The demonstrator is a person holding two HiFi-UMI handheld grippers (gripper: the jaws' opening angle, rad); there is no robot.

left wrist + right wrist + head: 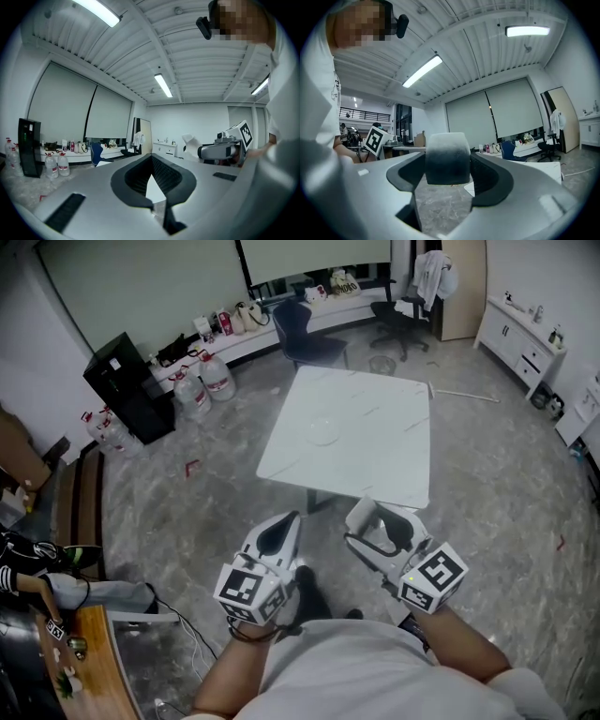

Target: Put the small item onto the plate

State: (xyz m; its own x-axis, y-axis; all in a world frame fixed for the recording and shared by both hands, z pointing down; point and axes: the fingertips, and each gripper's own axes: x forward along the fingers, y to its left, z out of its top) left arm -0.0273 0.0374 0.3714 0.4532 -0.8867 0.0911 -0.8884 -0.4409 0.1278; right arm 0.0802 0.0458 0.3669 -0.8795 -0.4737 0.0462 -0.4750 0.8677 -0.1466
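Note:
A white square table (pixel 375 427) stands ahead with a clear glass plate (pixel 323 432) on its left half. Both grippers are held close to my body, short of the table's near edge. My right gripper (pixel 373 521) is shut on the small item (pixel 361 513), a white rounded block that fills the space between its black pads (pixel 447 159). The left gripper (pixel 281 526) is shut with nothing in it; its pads meet at the tips (pixel 151 161). From the left gripper view, the right gripper (pixel 220 150) and its white item (pixel 190 140) show alongside.
Behind the table are a blue chair (pixel 305 329) and a black office chair (pixel 398 310). Large water bottles (pixel 202 385) and a black cabinet (pixel 127 385) stand at the left. White cupboards (pixel 520 343) line the right wall. A wooden bench (pixel 89 662) is near my left.

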